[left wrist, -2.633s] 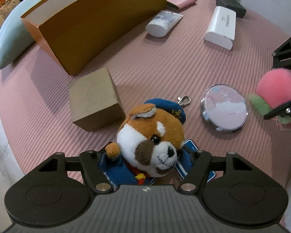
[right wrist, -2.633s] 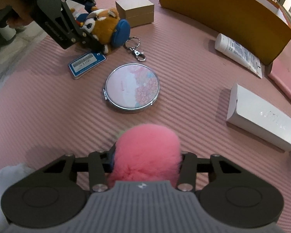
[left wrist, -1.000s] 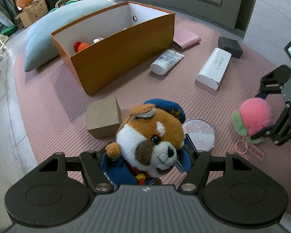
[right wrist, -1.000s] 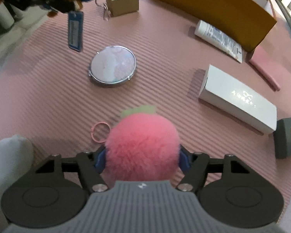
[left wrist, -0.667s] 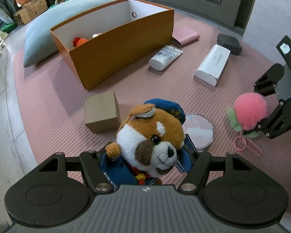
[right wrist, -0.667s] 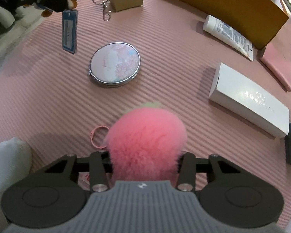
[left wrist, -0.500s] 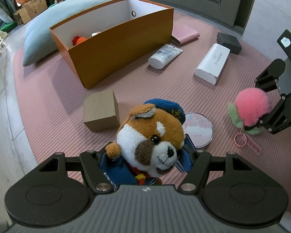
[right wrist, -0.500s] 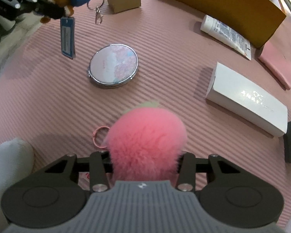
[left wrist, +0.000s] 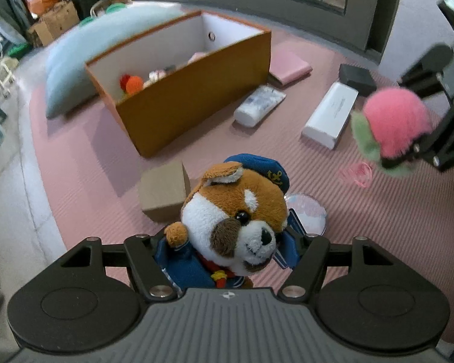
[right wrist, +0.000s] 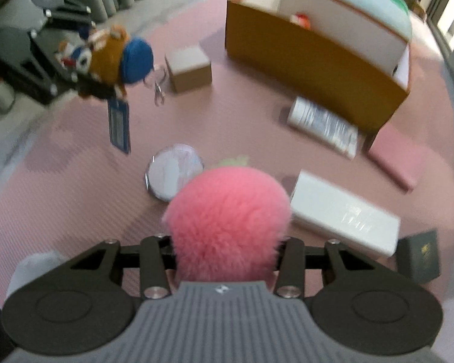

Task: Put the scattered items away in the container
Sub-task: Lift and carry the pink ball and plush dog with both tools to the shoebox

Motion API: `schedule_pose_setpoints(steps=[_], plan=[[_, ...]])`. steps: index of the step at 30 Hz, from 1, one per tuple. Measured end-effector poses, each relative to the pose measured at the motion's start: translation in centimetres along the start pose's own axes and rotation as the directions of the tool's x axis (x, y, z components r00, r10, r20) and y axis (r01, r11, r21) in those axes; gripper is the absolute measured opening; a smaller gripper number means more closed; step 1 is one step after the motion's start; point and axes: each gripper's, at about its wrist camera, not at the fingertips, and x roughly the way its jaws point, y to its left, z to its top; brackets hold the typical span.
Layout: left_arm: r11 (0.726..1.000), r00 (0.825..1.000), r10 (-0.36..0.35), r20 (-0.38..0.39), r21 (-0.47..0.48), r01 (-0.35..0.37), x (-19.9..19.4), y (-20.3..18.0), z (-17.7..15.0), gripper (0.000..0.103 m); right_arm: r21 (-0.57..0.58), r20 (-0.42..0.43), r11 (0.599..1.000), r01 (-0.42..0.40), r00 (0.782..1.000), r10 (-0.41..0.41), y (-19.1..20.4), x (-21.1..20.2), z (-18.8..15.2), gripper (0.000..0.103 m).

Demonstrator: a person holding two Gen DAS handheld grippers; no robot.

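Both grippers loaded and clear of the mat. Left gripper [left wrist: 227, 260] clamps the plush dog [left wrist: 236, 220] across its blue-clad body; the head sticks out past the fingers, and a blue tag and key clip dangle below it. Right gripper [right wrist: 227, 254] is squeezed tight on the pink pom [right wrist: 228, 217], its fluff bulging round the pads. Judgement: both toys are light, soft, unbreakable; they compress, so a mid-body hold suits them, and the danglers may snag. The orange box [left wrist: 196, 96], open-topped, sits beyond both loads with a few small toys already inside. Nothing seems to block the way over its near wall. Left on the mat, relative to the box: brown carton [left wrist: 163, 193] in front of its left end, white tube [left wrist: 258, 107] against its right front corner, pink pad [left wrist: 290, 68] at its right end, white case [left wrist: 330, 118] and dark box [left wrist: 357, 78] farther right, round mirror [right wrist: 174, 171] well in front.
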Motion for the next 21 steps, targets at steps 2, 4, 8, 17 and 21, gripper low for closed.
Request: schedule_pose_setpoints(steps=[2,4,8,17,21], plan=[[1.0,1.0,0.008,0.021,0.02,-0.008,-1.0,-0.4,0.7,0.079,-0.018,0.033,1.0,0.006,0.999,-0.006,-0.3,-1.5,0.9,0.046],[0.999,0.999,0.022,0.044,0.035,-0.024,-1.9,-0.7,1.6,0.079,-0.032,0.068,0.999,0.014,0.998,-0.012,-0.9,-3.0,2.0,0.046],[0.998,0.994,0.039,0.099,0.053,-0.044,-3.3,-0.8,3.9,0.079,-0.061,0.131,0.997,0.047,0.991,-0.039,-2.0,-5.5,4.4,0.046],[0.993,0.971,0.082,0.224,0.069,-0.1,-3.2,0.8,11.0,0.079,-0.114,0.246,0.986,0.122,0.965,-0.091,-4.6,-9.2,9.7,0.046],[0.986,0.958,0.105,0.265,0.1,-0.136,-2.3,1.2,14.9,0.079,-0.124,0.289,0.98,0.157,0.95,-0.116,-6.1,-9.8,12.3,0.046]])
